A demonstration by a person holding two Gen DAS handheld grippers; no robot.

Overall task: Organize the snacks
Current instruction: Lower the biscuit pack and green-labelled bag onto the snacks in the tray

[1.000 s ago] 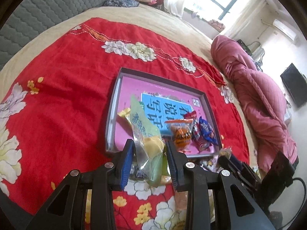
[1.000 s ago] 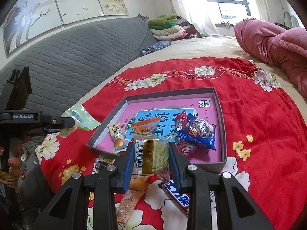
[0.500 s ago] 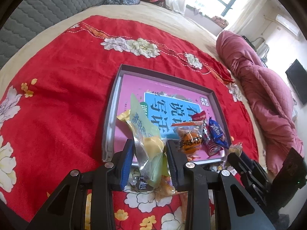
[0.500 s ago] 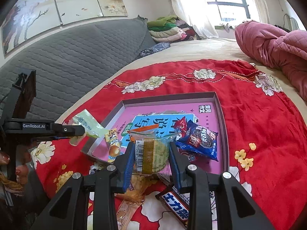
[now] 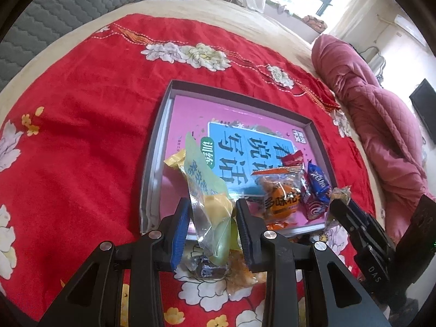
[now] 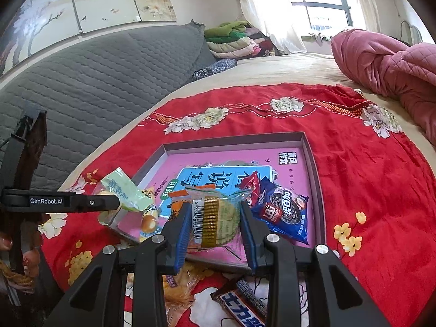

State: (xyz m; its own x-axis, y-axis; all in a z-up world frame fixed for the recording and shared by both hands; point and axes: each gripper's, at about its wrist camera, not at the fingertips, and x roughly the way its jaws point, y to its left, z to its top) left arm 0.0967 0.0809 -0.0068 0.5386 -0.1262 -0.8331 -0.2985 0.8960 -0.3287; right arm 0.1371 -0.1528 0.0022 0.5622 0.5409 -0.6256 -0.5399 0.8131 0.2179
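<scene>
Left gripper [image 5: 211,224]: closed part-way on a pale green snack packet [image 5: 203,179]; the packet is pinched near its lower, clear end between the blue pads, and its printed top stands up over the near left part of the tray.
Right gripper [image 6: 214,224]: closed part-way on a clear-wrapped round cracker [image 6: 218,218]; the wrapper with barcode and gold band is pressed from both sides, above the tray's near edge.
Tray [image 5: 156,147]: a shallow grey box lid with low, stiff walls, lined by a glossy pink and blue printed sheet; it is laid on the red floral blanket [image 5: 81,125].
Already in the tray: an orange peanut packet [image 5: 282,200], a blue cookie packet [image 6: 283,209], a small red wrapper [image 6: 249,181] and a yellow-wrapped sweet [image 6: 148,219].
Still on the blanket: a dark chocolate bar [image 6: 244,303] and a crumpled clear-wrapped snack [image 6: 177,286], just short of the tray's near wall.
Handling, green packet: judged light and limp; the film is smooth and likely slippery, so it is best taken at the crimped seal or across the filled yellow middle.
Handling, cracker: judged light but brittle; a hold across the flat edges with little pressure is advised, since it could be cracked by squeezing.
Textures: the blanket is plush and soft, so anything set on it may tilt; the tray lining is slick, so packets may slide.
</scene>
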